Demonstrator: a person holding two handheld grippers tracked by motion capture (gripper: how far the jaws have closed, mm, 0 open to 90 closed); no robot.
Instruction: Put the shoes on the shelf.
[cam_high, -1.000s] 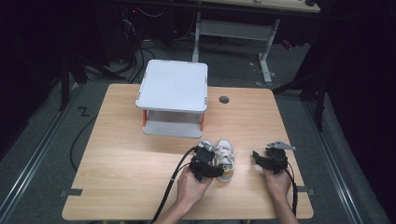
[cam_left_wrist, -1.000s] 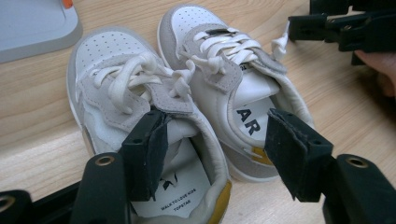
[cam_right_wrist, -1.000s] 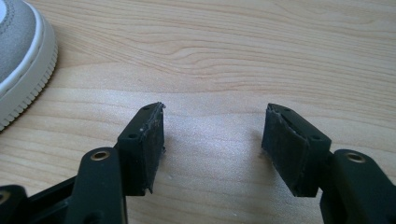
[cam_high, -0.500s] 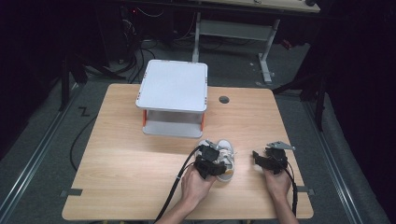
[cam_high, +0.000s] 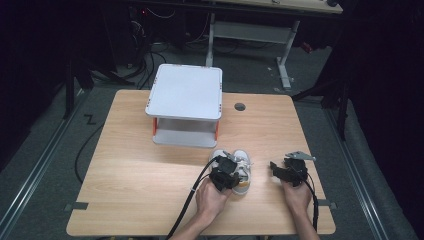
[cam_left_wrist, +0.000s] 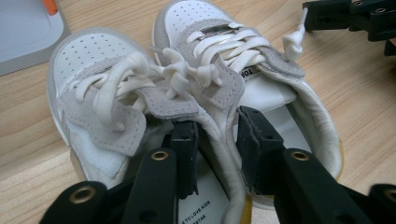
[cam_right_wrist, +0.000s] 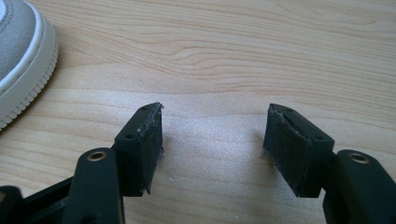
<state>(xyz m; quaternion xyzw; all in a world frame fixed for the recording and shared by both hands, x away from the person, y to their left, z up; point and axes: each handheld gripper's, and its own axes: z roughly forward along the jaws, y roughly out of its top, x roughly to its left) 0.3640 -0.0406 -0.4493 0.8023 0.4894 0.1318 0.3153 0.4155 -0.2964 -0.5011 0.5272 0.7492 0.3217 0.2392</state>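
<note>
A pair of small white and grey sneakers (cam_high: 242, 169) stands side by side near the table's front edge, toes pointing away. In the left gripper view, one jaw sits inside the left shoe (cam_left_wrist: 93, 93) and the other inside the right shoe (cam_left_wrist: 266, 88). My left gripper (cam_left_wrist: 217, 140) is shut on their two inner collars, pinching them together. To the right of the shoes, my right gripper (cam_high: 278, 170) stands open just above the wood with nothing between its fingers (cam_right_wrist: 215, 135). The right shoe's side (cam_right_wrist: 18, 51) shows at its far left.
A white two-level stand (cam_high: 185, 95) with orange posts sits at the back of the wooden table (cam_high: 125, 165). A round cable hole (cam_high: 240, 106) lies right of it. Bare wood spreads left of the shoes. Dark floor and desk legs lie beyond the table.
My left gripper has edged forward and right, deeper into the shoes. The right gripper has stayed where it was.
</note>
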